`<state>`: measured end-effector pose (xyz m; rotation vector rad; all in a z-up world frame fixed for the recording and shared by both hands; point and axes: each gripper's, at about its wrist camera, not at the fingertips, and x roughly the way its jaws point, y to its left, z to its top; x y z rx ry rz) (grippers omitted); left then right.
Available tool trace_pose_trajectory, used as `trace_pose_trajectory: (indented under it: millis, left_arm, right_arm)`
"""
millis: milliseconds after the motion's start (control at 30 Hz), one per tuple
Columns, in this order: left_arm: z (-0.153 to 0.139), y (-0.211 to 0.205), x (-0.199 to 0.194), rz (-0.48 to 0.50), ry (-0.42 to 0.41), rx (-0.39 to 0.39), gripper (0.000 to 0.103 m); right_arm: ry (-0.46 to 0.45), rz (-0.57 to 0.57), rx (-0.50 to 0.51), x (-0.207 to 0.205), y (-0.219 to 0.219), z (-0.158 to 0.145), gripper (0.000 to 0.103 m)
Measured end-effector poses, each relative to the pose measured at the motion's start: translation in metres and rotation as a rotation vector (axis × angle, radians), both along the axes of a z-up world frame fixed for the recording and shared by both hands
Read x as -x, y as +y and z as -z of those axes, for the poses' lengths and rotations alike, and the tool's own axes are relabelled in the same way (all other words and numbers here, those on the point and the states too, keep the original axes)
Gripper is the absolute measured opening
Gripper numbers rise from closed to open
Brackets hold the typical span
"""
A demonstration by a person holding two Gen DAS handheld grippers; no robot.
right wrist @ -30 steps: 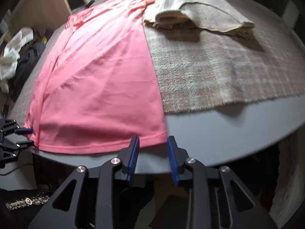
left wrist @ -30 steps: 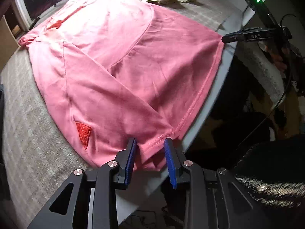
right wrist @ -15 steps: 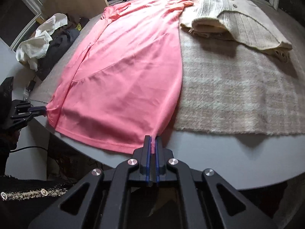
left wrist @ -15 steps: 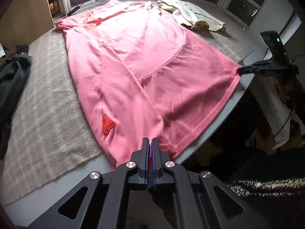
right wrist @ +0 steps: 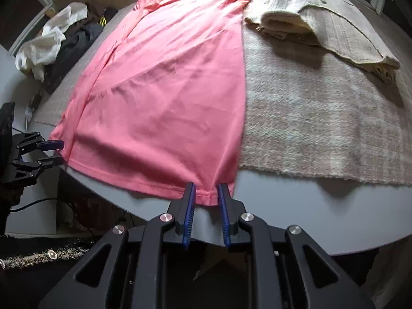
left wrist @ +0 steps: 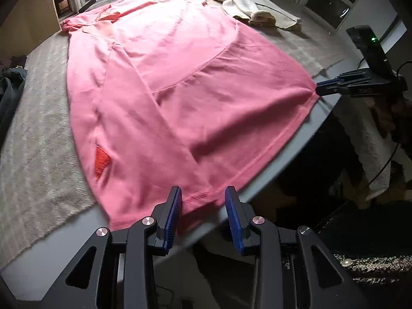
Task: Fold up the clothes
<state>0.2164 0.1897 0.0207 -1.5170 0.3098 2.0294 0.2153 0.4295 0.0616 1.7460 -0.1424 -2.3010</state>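
Blue ribbed pads line both fingers of the left tool [left wrist: 203,200], which stands open, its fingers straddling the near hem corner of the pink garment [left wrist: 180,97] without closing on it. The right tool [right wrist: 205,196] is likewise open, fingers apart on either side of the opposite hem corner of the pink garment [right wrist: 167,82]. In the left wrist view the right tool [left wrist: 332,85] appears at the far hem corner, at the tabletop edge.

The garment lies spread flat, hem along the near edge of the grey tabletop [right wrist: 296,200], its length running toward the far edge. A red triangular patch [left wrist: 101,161] sits near its left side seam. Most of the garment rests on a beige plaid blanket [right wrist: 322,128] covering the tabletop. A cream knit garment [right wrist: 309,13] lies folded at the far right corner. Dark and white clothes [right wrist: 59,41] are heaped beyond the left edge.
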Motion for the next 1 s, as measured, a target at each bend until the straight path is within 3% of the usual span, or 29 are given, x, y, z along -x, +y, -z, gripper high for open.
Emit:
trace_pose_trajectory:
  millis: [100, 167, 200, 233, 300, 500, 600, 767, 900, 1000]
  left_arm:
    - [0.006, -0.001, 0.003, -0.023, -0.007, 0.013, 0.03]
    - [0.004, -0.005, 0.006, -0.037, -0.021, -0.003, 0.017]
    - [0.004, -0.008, 0.007, -0.043, -0.026, -0.005, 0.002]
    - [0.003, -0.01, 0.008, -0.049, -0.032, -0.007, 0.002]
    - [0.0, -0.017, 0.01, -0.067, -0.043, -0.031, 0.002]
    - [-0.034, -0.051, 0.022, -0.145, -0.042, -0.124, 0.002]
    - [-0.058, -0.075, 0.034, -0.18, 0.01, -0.128, 0.002]
    - [-0.077, -0.104, 0.079, -0.195, 0.112, -0.043, 0.002]
    - [-0.068, -0.112, 0.13, -0.202, 0.144, 0.037, 0.002]
    - [-0.045, -0.111, 0.16, -0.204, 0.142, 0.122, 0.002]
  right_arm:
    - [0.008, 0.02, 0.02, -0.001, 0.002, 0.0, 0.018]
    - [0.008, 0.032, 0.039, -0.002, 0.005, 0.0, 0.018]
    - [0.009, 0.035, 0.048, -0.002, 0.006, -0.001, 0.018]
    - [0.011, 0.038, 0.057, -0.003, 0.007, -0.002, 0.018]
    - [0.014, 0.042, 0.075, -0.003, 0.008, -0.005, 0.004]
    - [0.024, 0.056, 0.129, -0.004, 0.013, -0.015, 0.003]
    - [0.038, 0.109, 0.228, 0.004, 0.023, -0.025, 0.003]
    - [0.117, 0.212, 0.319, 0.039, 0.048, -0.049, 0.003]
    - [0.203, 0.239, 0.235, 0.092, 0.062, -0.057, 0.002]
    - [0.174, 0.265, 0.08, 0.138, 0.069, -0.037, 0.002]
